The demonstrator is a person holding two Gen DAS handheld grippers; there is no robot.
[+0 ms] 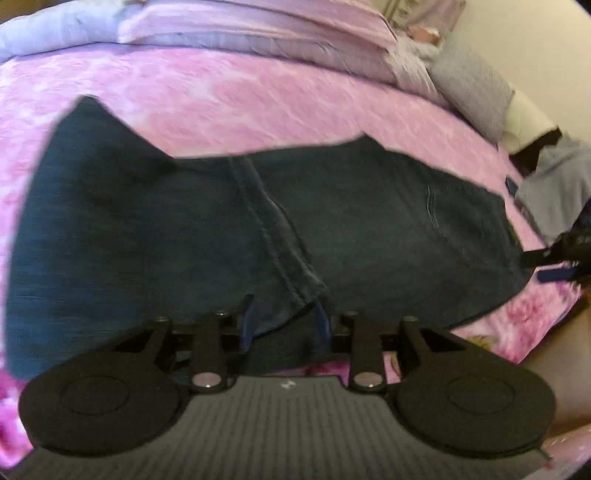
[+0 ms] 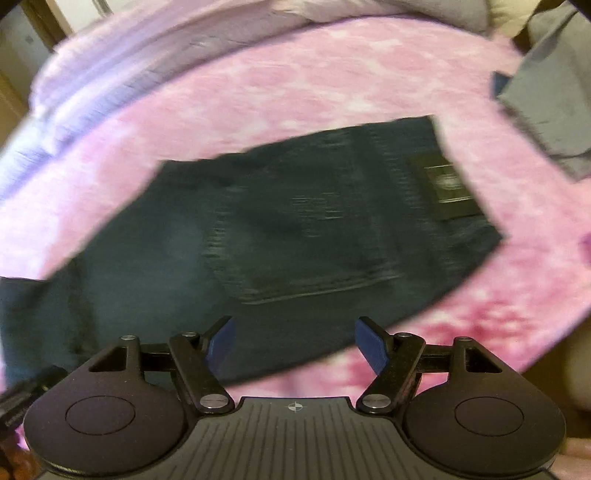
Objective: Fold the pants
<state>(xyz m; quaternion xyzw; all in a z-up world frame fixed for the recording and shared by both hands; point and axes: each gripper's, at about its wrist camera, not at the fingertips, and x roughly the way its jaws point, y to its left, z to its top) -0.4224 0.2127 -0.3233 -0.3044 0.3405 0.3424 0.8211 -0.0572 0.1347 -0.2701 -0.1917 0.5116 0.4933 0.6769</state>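
Dark blue denim pants (image 1: 369, 221) lie folded across a pink bedspread (image 1: 221, 92). My left gripper (image 1: 284, 317) sits at their near edge with its fingers closed onto a stitched hem fold, and the denim runs between them and under the gripper. In the right wrist view the pants (image 2: 295, 229) show a back pocket and a dark waistband patch (image 2: 443, 184). My right gripper (image 2: 297, 343) hovers open over the near edge of the cloth with nothing between its blue pads. The right gripper (image 1: 554, 258) also shows at the right edge of the left wrist view.
A lilac quilt (image 1: 258, 33) and a grey pillow (image 1: 472, 85) lie at the far side of the bed. A grey garment (image 2: 546, 103) lies at the right, beyond the waistband. The bed's edge drops off at the lower right (image 1: 554, 369).
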